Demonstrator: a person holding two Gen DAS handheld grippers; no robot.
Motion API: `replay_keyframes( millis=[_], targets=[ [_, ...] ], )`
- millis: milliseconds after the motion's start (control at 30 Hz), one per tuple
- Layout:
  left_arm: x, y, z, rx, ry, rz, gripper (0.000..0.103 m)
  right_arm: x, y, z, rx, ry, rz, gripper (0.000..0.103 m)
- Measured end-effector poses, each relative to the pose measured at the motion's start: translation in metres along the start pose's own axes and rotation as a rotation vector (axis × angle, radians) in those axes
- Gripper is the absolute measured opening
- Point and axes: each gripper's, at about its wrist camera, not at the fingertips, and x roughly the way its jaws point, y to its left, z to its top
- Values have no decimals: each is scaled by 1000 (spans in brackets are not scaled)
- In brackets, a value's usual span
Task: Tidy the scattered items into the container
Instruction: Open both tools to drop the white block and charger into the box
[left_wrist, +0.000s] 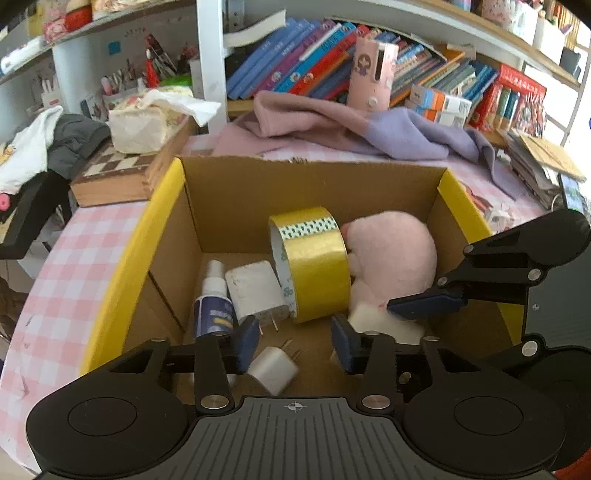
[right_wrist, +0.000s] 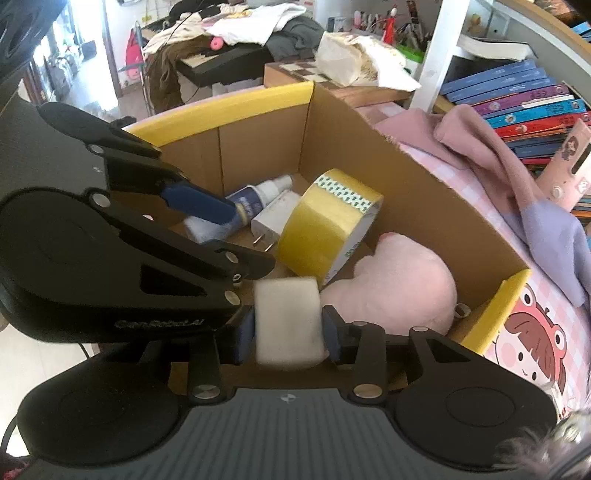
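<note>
A cardboard box (left_wrist: 236, 192) with yellow rims holds a yellow tape roll (left_wrist: 314, 266), a pink plush toy (left_wrist: 395, 254), a spray bottle (left_wrist: 214, 302), a large white charger (left_wrist: 255, 291) and a small white plug (left_wrist: 273, 369). My left gripper (left_wrist: 295, 345) is open and empty, just above the small plug. My right gripper (right_wrist: 288, 326) is shut on a white sponge block (right_wrist: 288, 321) and holds it inside the box (right_wrist: 388, 184), beside the plush toy (right_wrist: 399, 288) and tape roll (right_wrist: 325, 225). The sponge also shows in the left wrist view (left_wrist: 373, 317).
The box stands on a pink checked table (left_wrist: 74, 258). Behind it lie a pink and purple cloth (left_wrist: 351, 122), a chessboard box (left_wrist: 118, 173) with a tissue pack (left_wrist: 144, 125), and bookshelves (left_wrist: 314, 55). Papers (left_wrist: 543, 162) pile at the right.
</note>
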Motion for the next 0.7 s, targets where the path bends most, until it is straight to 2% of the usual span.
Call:
replay_keyframes(
  millis=[167, 267, 700],
  targets=[
    [-15, 3, 0, -26, -35, 12, 61, -18, 2, -1, 14, -51, -20, 45],
    [-26, 3, 1, -34, -64, 16, 67, -31, 5, -3, 22, -87, -33, 46],
    [-93, -12, -17, -17, -181, 15, 78, -92, 30, -21, 56, -228, -109, 53]
  ],
)
